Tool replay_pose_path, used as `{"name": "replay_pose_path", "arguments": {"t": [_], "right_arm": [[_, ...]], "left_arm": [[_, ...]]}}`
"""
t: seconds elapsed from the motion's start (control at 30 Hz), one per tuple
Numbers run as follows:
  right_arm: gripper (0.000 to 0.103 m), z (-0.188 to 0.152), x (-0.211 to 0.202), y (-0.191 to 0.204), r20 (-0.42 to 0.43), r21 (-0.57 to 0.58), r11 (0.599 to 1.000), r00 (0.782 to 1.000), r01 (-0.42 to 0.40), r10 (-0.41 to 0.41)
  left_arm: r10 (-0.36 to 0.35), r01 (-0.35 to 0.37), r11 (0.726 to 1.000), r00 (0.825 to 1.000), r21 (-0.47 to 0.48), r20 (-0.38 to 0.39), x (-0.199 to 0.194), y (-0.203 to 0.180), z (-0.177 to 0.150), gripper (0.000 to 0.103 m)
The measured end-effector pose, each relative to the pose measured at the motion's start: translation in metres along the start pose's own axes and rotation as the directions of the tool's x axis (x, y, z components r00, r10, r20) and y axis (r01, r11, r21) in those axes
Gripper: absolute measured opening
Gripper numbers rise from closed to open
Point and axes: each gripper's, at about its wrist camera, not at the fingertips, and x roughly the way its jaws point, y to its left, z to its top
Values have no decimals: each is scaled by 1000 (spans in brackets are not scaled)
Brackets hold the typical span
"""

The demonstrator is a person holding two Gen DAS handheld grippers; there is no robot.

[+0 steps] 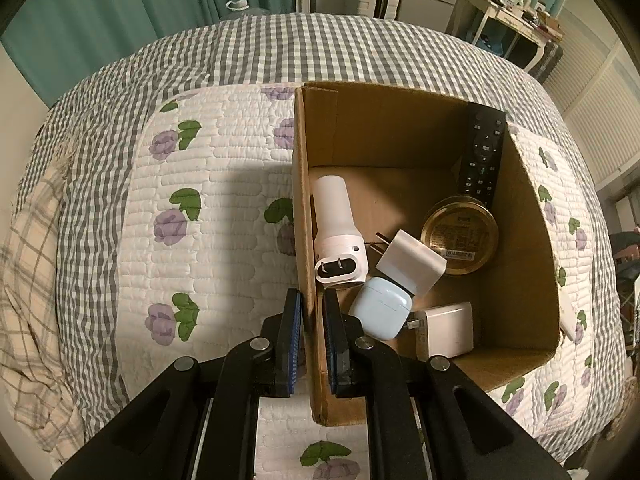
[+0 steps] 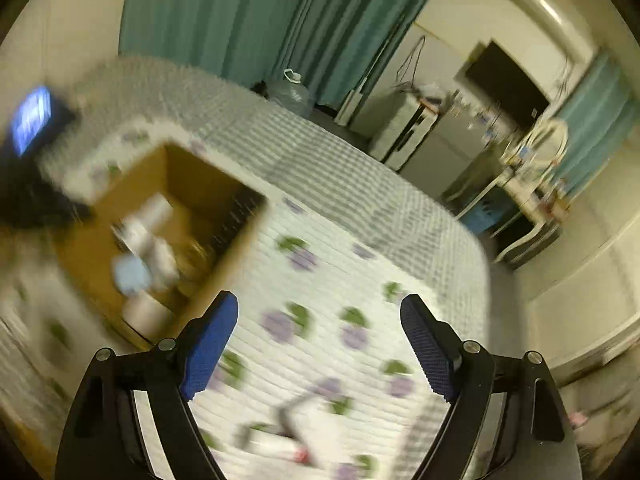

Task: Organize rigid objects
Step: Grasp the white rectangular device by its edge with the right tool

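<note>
Left gripper [image 1: 313,312]: your jaws are clamped on the near left wall of the cardboard box [image 1: 306,240], one blue pad outside the wall and one inside it.
Right gripper [image 2: 319,312]: your jaws stand wide apart with nothing between them; only the floral quilt [image 2: 320,280] lies under them. This view is blurred.
Box contents, seen from your left gripper: just ahead of the inner pad lies a light blue earbud case [image 1: 382,312]. To its right is a white square charger [image 1: 448,330], touching it or nearly so.
Further ahead: a white plug-in device [image 1: 336,232] lies along the wall you grip, prongs toward you. A white plug adapter [image 1: 410,262] rests beside it, partly over the earbud case.
Far right of the box: a round gold tin [image 1: 460,236] lies flat, and a black remote control [image 1: 482,156] leans against the right wall behind it.
Box, seen from your right gripper: it sits ahead and to the left of your open jaws.
Below your right gripper: a blurred white object [image 2: 288,436] lies on the quilt close to you; you cannot tell what it is.
</note>
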Motion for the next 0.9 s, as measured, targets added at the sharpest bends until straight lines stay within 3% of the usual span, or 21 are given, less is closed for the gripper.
{"name": "replay_pose_path", "arguments": {"t": [0.13,0.3,0.43,0.67,0.9], "right_arm": [[84,-52,43,-9,-116,-35,999,993,21,-25],[83,-115,91,-36,-250,134,990,964,-53,85],[76,-145,108,-37,-285,143,983,947,-114,151],[73,-164,127,-10,-349,101,983,920,-151,177],[72,-165,137,1,-375,79,994,922,-73,98]], "left_arm": [[2,-2,1000,1000,-6,1,-2,0,1,10],[16,-16,1000,1000,1,5,-5,-3,1,10],[16,-16,1000,1000,3,6,-5,-3,1,10],[26,-26,1000,1000,10,8,-5,-5,-1,10],[27,-27,1000,1000,13,9,-6,-4,-1,10]]}}
